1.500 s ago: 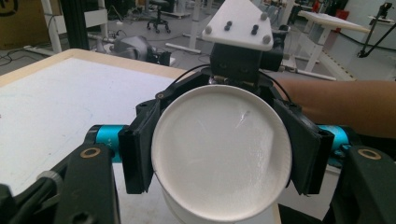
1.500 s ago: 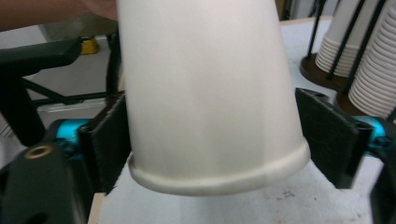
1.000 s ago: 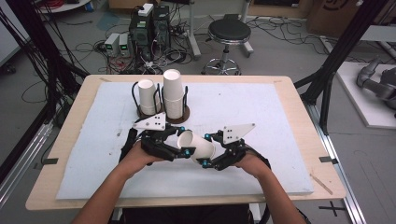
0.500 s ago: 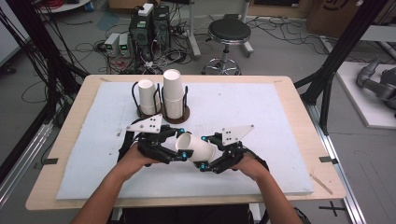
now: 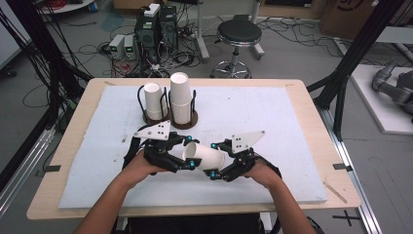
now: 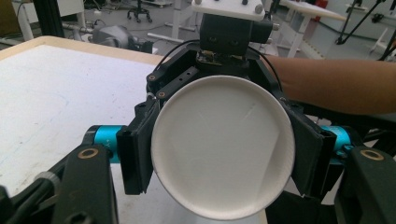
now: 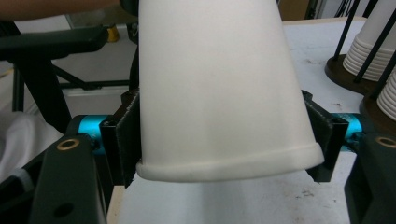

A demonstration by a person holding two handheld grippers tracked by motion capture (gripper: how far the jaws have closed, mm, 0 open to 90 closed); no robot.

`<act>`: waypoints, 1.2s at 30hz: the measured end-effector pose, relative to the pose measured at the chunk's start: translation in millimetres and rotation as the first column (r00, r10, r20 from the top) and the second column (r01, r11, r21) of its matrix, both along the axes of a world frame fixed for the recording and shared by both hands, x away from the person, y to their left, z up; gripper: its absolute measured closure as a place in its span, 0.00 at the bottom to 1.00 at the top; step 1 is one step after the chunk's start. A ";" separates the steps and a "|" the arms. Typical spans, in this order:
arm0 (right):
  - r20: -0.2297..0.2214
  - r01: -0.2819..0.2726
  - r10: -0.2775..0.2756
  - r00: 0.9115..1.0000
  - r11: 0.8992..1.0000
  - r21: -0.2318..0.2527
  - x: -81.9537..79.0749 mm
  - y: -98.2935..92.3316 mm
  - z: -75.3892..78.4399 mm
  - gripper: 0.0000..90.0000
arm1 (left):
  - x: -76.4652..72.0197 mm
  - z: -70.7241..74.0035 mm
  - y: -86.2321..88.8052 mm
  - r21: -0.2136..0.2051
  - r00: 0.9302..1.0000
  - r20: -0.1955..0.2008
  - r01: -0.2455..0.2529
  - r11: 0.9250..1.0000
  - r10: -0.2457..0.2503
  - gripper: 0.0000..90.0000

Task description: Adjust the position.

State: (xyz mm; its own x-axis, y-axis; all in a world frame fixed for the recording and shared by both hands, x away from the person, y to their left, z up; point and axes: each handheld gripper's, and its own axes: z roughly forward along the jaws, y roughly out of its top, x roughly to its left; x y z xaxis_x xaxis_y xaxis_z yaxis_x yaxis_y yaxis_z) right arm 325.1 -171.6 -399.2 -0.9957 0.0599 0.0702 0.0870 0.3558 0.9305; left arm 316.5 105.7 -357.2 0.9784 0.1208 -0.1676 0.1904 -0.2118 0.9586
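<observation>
White paper cup point(image 5: 206, 157) lies on its side, held off the white foam mat point(image 5: 272, 122) between both hand-held grippers, near-centre of the table. Left gripper point(image 5: 187, 152) has its jaws pinched on the cup's left end; they have just been closing, cup between them. In the left gripper view the cup's round base point(image 6: 223, 147) faces the camera, with black pads pressing either side of it. Right gripper point(image 5: 213, 161) clamps the cup's right end at a wide setting; in the right gripper view its pads point(image 7: 127, 140) sit against the cup wall just above the rolled rim point(image 7: 231, 169). Far-left on the mat: dark round wire-post holder point(image 5: 170, 118) with two stacks of white paper cups point(image 5: 179, 97), upright. No readable brand, label or print on the cup, the stacks or the grippers; cup surfaces plain white.
</observation>
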 end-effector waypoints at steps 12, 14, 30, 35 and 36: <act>-0.015 0.013 -0.013 1.000 0.999 0.036 0.0 0.2 1.1 0.29 | -0.5 -0.4 4.4 -0.035 1.000 0.013 -0.002 0.999 0.002 0.40; 0.001 0.010 -0.010 1.000 1.000 0.021 0.5 -1.0 1.6 0.30 | -0.7 -1.7 3.7 -0.007 1.000 -0.002 -0.012 1.000 0.012 0.39; -0.032 0.023 -0.023 0.999 1.000 0.001 0.3 -0.5 0.0 0.24 | 0.9 -8.0 3.0 0.002 1.000 -0.012 0.001 1.000 -0.001 0.40; -0.064 0.047 -0.047 0.997 0.999 0.003 0.6 1.6 -1.9 0.20 | 1.1 -6.9 4.5 -0.021 1.000 -0.009 0.008 1.000 -0.009 0.40; -0.050 0.040 -0.039 0.998 0.999 0.015 0.8 1.6 -1.1 0.22 | 1.1 -7.0 4.4 -0.019 1.000 -0.009 0.008 1.000 -0.008 0.40</act>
